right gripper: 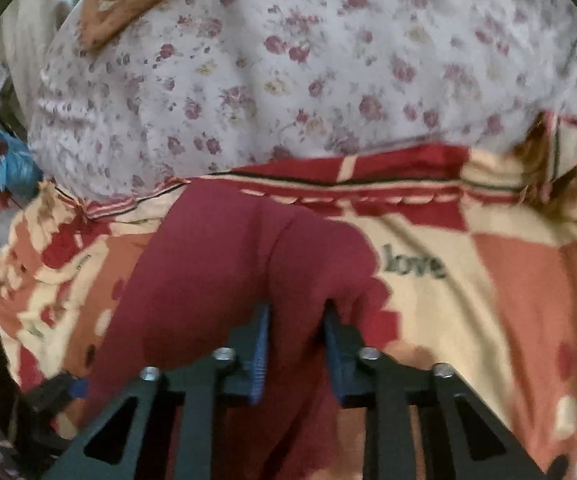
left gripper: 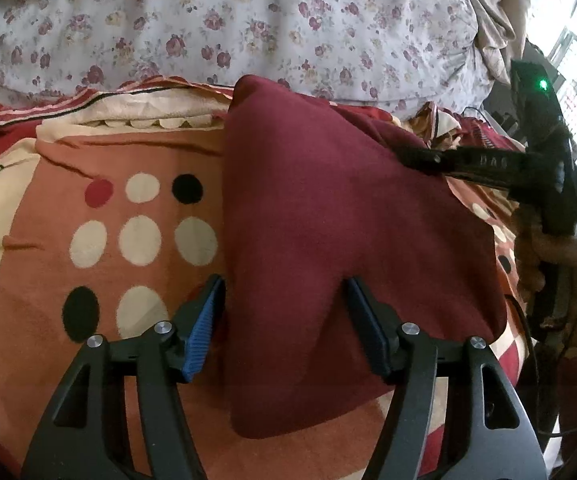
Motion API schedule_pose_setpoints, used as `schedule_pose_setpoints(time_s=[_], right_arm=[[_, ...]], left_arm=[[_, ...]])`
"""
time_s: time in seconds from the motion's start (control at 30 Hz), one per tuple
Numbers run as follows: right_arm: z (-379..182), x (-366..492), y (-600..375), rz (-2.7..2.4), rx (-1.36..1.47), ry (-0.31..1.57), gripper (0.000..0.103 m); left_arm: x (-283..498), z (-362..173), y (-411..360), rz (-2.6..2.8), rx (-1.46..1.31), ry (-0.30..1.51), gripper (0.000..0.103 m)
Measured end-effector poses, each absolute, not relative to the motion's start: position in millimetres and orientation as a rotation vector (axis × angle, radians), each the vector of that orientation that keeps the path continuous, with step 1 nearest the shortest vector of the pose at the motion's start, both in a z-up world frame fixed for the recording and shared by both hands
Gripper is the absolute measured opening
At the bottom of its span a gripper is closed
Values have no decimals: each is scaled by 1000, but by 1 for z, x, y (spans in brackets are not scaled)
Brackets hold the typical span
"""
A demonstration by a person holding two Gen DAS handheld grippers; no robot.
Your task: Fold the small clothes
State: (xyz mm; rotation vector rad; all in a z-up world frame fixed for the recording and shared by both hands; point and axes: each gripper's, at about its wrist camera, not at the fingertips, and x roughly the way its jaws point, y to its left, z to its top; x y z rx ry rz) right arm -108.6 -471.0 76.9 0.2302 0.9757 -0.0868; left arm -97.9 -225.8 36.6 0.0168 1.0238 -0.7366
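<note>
A dark red garment lies on the patterned blanket, its far part lifted. My left gripper is open, jaws wide apart, hovering over the garment's near left edge. My right gripper reaches in from the right in the left wrist view and pinches the garment's far right edge. In the right wrist view the right gripper is closed on a raised fold of the red garment, with cloth bunched between its blue pads.
A floral quilt is piled along the far side of the bed. The blanket carries dots and the word "love". A bright window is at the far right. Clutter sits at the left in the right wrist view.
</note>
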Motion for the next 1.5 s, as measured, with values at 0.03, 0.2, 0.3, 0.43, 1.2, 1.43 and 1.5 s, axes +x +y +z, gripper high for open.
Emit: schedule_pose_setpoints(time_s=[0.03, 0.2, 0.3, 0.43, 1.2, 1.43, 1.5], right_arm=[[75, -109, -475, -100, 222, 976, 16], [53, -114, -489, -114, 258, 996, 15], [60, -115, -487, -122, 222, 1003, 15], [71, -124, -487, -129, 232, 989, 15], [66, -166, -477, 16, 421, 897, 63], [42, -144, -507, 95, 619, 916, 73], [30, -133, -505, 140, 639, 940, 73]], left_arm=[[-97, 36, -226, -738, 17, 1025, 64], [-98, 36, -228, -735, 29, 1017, 66], [-98, 35, -226, -728, 27, 1016, 68], [-99, 36, -226, -724, 31, 1011, 68], [-70, 42, -218, -801, -188, 1122, 69], [-45, 27, -230, -843, -253, 1205, 78], [-40, 20, -235, -862, -263, 1243, 79]])
